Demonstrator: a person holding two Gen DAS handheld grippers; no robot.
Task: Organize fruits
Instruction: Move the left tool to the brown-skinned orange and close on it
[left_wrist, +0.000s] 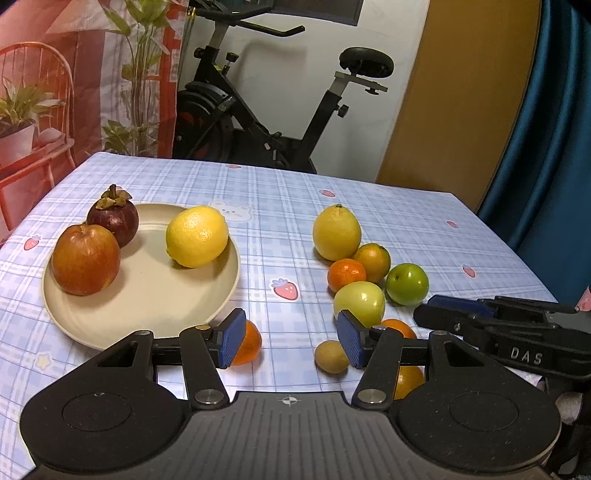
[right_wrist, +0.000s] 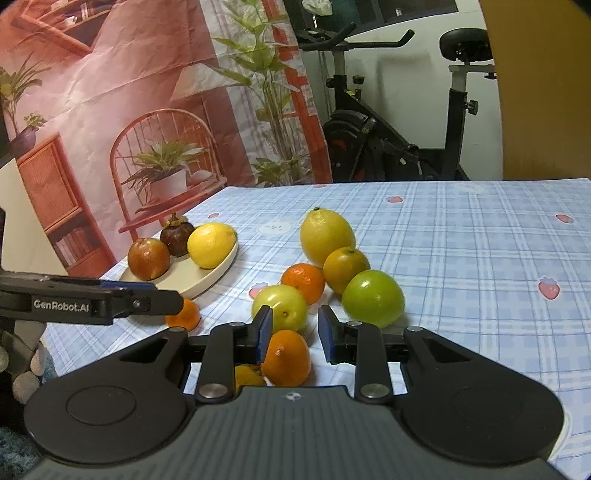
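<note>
A cream plate (left_wrist: 155, 291) on the left holds a red apple (left_wrist: 85, 260), a mangosteen (left_wrist: 114, 218) and a lemon (left_wrist: 197, 236). To its right, a second lemon (left_wrist: 337, 232), mandarins (left_wrist: 347, 275) and two green apples (left_wrist: 407, 283) lie loose on the cloth. My left gripper (left_wrist: 291, 339) is open over bare cloth, with an orange (left_wrist: 250, 345) behind its left pad and a small brown fruit (left_wrist: 331, 356) by its right pad. My right gripper (right_wrist: 295, 336) is drawn narrow. An orange (right_wrist: 286, 358) lies under it against the left pad, clear of the right pad.
The checked blue tablecloth (right_wrist: 480, 258) covers the table, with open cloth to the right of the fruit. My left gripper (right_wrist: 173, 295) shows side-on at the left of the right wrist view. An exercise bike (left_wrist: 258, 110) and a printed backdrop (right_wrist: 110, 110) stand behind the table.
</note>
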